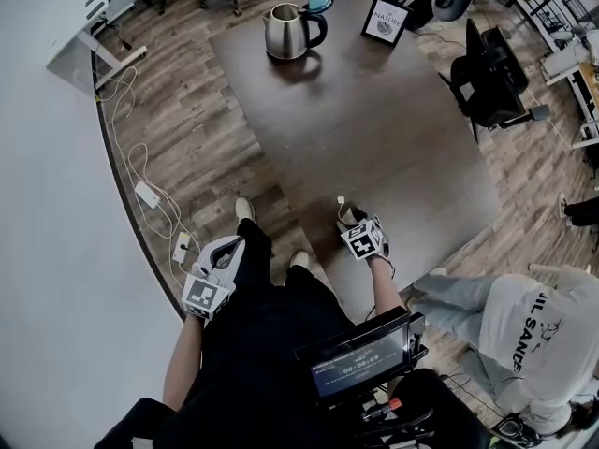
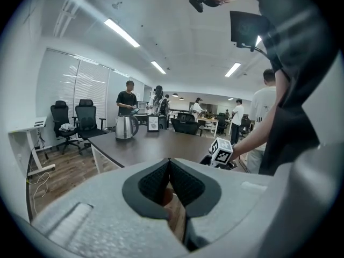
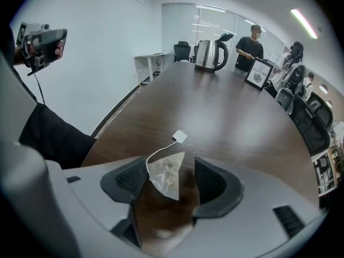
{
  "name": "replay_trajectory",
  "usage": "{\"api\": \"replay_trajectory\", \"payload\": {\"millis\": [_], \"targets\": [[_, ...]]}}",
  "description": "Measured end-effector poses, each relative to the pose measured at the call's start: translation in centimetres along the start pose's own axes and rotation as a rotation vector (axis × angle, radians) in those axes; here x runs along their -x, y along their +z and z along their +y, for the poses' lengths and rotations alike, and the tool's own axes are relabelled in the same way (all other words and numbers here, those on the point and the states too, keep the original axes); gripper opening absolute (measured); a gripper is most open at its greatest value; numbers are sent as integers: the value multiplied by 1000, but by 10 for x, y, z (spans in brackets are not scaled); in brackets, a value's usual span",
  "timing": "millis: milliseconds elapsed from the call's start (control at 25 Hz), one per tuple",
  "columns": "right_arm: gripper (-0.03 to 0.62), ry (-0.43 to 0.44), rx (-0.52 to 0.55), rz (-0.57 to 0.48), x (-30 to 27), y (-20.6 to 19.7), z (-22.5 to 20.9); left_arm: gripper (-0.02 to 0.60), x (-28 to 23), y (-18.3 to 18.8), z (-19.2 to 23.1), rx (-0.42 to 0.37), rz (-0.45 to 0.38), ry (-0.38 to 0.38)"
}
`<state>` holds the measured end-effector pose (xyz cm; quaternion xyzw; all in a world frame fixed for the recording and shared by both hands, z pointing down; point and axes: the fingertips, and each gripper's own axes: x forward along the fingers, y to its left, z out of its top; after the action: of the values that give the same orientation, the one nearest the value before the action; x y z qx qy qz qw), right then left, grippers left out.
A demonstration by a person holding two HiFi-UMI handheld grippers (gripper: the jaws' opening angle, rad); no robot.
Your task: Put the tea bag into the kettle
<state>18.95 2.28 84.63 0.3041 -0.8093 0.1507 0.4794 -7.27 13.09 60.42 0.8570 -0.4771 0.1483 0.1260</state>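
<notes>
The left gripper hung off the near-left edge of the table, its ribbed black pads clenched together on nothing. At the far end, well apart from both hands, stood the kettle: rounded, shiny steel with a black handle, its lid apparently tipped up. To its right leaned a small framed sign.

By the look of things, the task had barely begun. The tea bag was on the near edge of the smooth, dark wood-grain tabletop, between the jaws of the right gripper. Those jaws stood wide apart, released; the bag leaned toward the left pad, but nothing pinched it. It was a limp, triangular pouch of pale translucent mesh, with a thin white string curling out to a small square paper tag. Gripping it, carrying it across the table and dropping it in were all left to do.
</notes>
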Motion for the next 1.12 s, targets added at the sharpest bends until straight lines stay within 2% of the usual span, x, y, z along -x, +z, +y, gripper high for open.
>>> {"api": "replay_trajectory", "payload": {"millis": [440,480,560,760,960,1120], "targets": [[253,-52,1,-5,3,4,2,3,-5,5,4,-2,-2,-2],[237,-58,4,-2,3,3,2,3,-5,5,4,-3,-2,-3],[160,-78,10,8,3,2,2,3,-5,5,4,0,-3,-5],[81,-121,6,19,3,-4,1,3,-6,4,4,-4,-5,-10],[66,-129,8,19,5,-5,3,3,-5,2,1,-6,-6,-15],[60,-125,-28,-25,12,2,4,3,-6,4,-1,-14,-28,-25]]}}
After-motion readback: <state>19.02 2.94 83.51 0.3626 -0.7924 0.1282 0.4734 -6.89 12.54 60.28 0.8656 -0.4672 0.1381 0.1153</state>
